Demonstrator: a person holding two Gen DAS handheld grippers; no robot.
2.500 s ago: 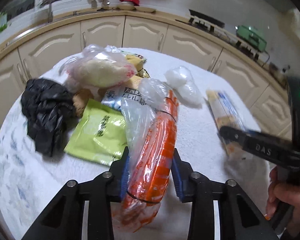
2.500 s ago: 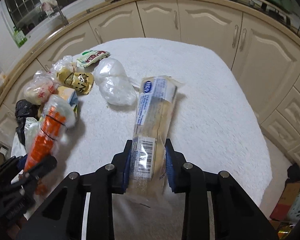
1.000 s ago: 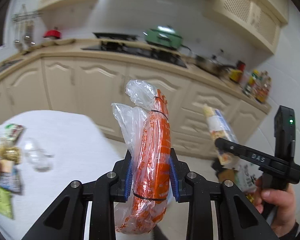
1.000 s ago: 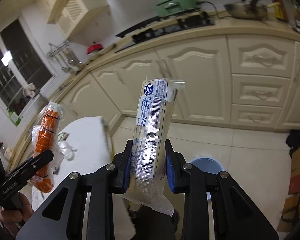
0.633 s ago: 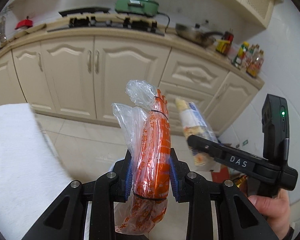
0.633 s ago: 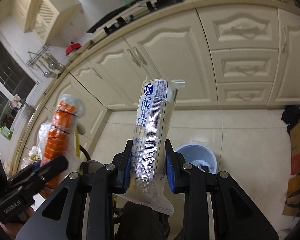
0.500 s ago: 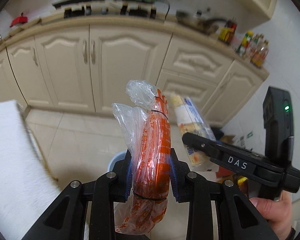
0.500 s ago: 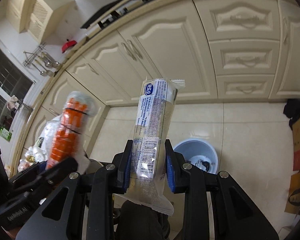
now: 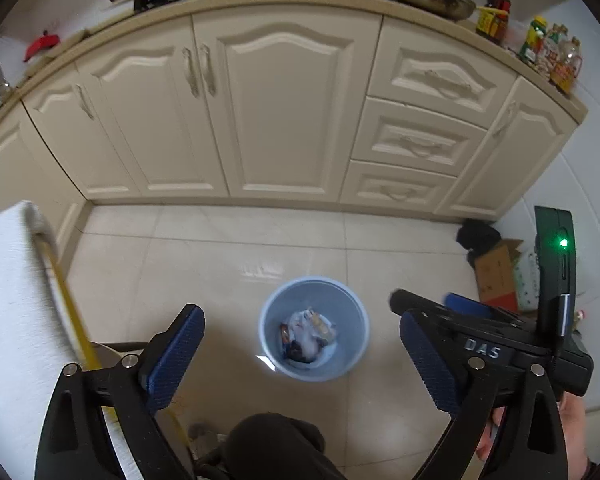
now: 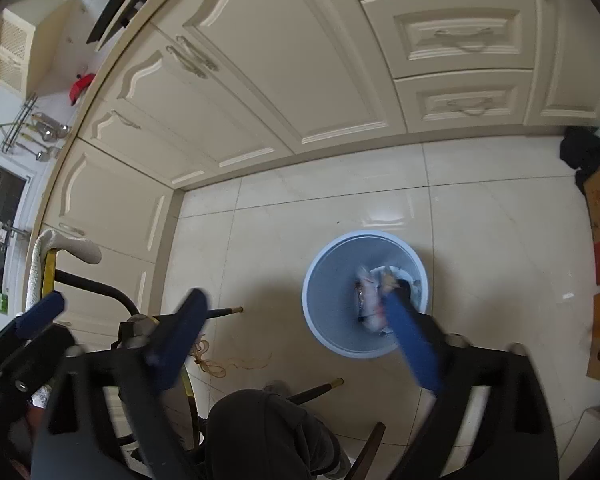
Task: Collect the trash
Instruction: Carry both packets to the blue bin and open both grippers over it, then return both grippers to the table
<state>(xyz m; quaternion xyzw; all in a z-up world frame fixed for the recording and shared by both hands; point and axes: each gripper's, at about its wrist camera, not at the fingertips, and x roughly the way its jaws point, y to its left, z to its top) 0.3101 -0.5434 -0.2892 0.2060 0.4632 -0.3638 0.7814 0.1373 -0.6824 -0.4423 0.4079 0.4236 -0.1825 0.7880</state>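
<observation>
Both grippers, left (image 9: 302,354) and right (image 10: 300,346), are opening wide, empty, above a round blue plastic bin (image 9: 356,354) of crumpled wrappers (image 9: 308,334).

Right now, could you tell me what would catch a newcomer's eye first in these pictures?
The blue bin on the tiled floor, trash heaped inside it. Both grippers, left and right, hang over it, jaws opening and empty. Behind stand cream cabinets.
</observation>
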